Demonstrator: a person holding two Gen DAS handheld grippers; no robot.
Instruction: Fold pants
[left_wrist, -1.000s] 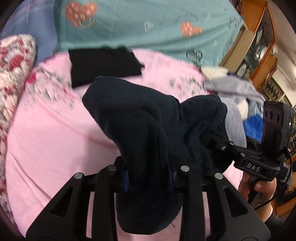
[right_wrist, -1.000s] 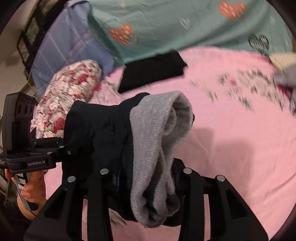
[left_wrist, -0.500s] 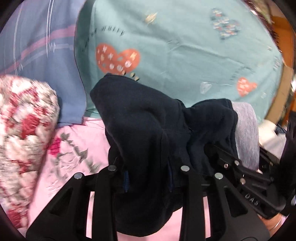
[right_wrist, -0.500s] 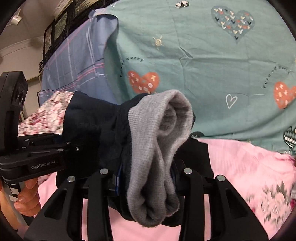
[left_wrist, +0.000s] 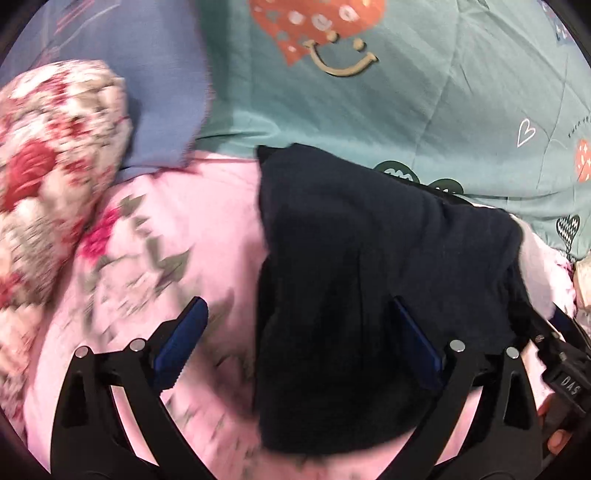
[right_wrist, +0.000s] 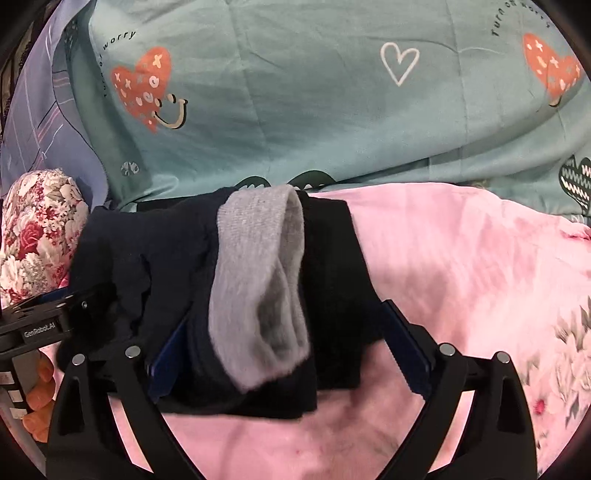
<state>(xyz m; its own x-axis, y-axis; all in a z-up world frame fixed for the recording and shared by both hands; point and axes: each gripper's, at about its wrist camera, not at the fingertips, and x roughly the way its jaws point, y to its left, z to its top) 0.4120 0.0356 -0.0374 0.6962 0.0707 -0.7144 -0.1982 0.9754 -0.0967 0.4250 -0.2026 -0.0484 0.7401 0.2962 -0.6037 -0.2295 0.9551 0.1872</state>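
Observation:
The folded dark navy pants (left_wrist: 369, 277) lie on the pink sheet (left_wrist: 207, 229), close to the teal quilt. In the right wrist view their grey inner band (right_wrist: 258, 280) folds over the navy cloth (right_wrist: 332, 273). My left gripper (left_wrist: 299, 343) has its jaws opening wide. Its left pad is clear of the cloth and the pants lie loose against its right finger. My right gripper (right_wrist: 286, 350) is opening too, with the pants' end loose between its blue pads. A thin black edge (right_wrist: 166, 204) shows behind the pants.
A teal quilt with hearts (right_wrist: 295, 110) rises just behind the pants. A floral pillow (left_wrist: 48, 177) and a blue plaid pillow (left_wrist: 147, 92) sit to the left. Pink floral sheet (right_wrist: 480, 277) stretches to the right. A hand (right_wrist: 38, 398) holds the left gripper's handle.
Both grippers carried the bundled pants towards the teal quilt and lowered them onto the sheet. Both pairs of jaws, shut on the cloth before, now stand wide.

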